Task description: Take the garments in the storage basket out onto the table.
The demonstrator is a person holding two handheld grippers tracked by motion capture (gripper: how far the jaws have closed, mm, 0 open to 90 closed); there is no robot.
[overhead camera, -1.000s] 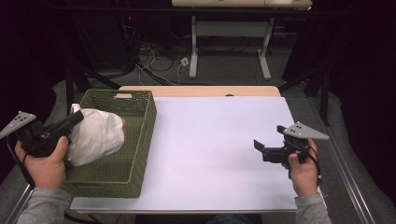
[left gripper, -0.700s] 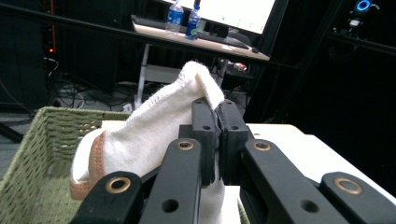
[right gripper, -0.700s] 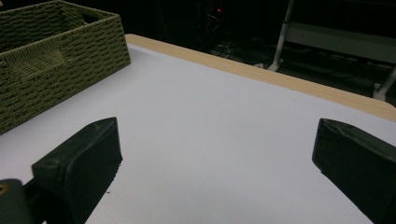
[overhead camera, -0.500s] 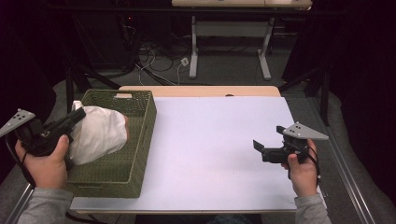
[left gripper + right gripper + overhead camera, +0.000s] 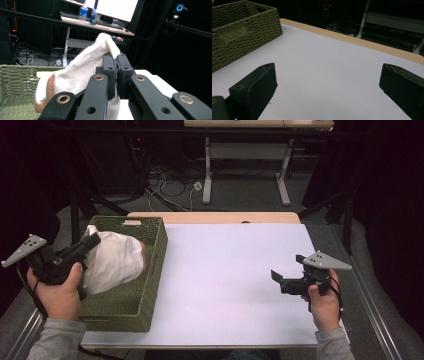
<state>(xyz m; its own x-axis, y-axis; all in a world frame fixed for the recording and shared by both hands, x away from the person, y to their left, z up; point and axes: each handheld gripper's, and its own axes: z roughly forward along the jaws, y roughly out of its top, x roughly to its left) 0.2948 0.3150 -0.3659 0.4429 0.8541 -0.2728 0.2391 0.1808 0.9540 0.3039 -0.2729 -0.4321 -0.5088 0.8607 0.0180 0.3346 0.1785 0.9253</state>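
Two hands, one gripper in each, at the near edge.

Left gripper (image 5: 92, 241): one, at the near left, jaws clamped tight on a fold of cloth, pads meeting through the fabric in the left gripper view (image 5: 116, 72).

Right gripper (image 5: 276, 277): one, at the near right, hovering low above bare table; jaws spread wide with nothing between them in the right gripper view (image 5: 325, 87).

Cloth (image 5: 112, 261): one, white or cream, bunched, lifted partly out of the basket and draped over its left side. One rust-brown hem or patch at a lower corner (image 5: 51, 87); which of the two, hard to tell at this angle. No label legible.

Basket (image 5: 152, 270): one, green woven, rectangular, on the left part of the table, one handle slot in the far wall. No tag readable.

Table (image 5: 235, 270): one, white top, pale wood strip along the far edge.

Beyond the table: one white desk frame (image 5: 245, 170) on the floor, with loose cables (image 5: 165, 190) beside it.

Farther off, in the left gripper view: two plastic bottles (image 5: 88, 14) with blue labels, wording too small to read, side by side on a desk; one lit screen (image 5: 116, 8) behind them; one small camera with a blue ring light (image 5: 179, 8) at upper right.
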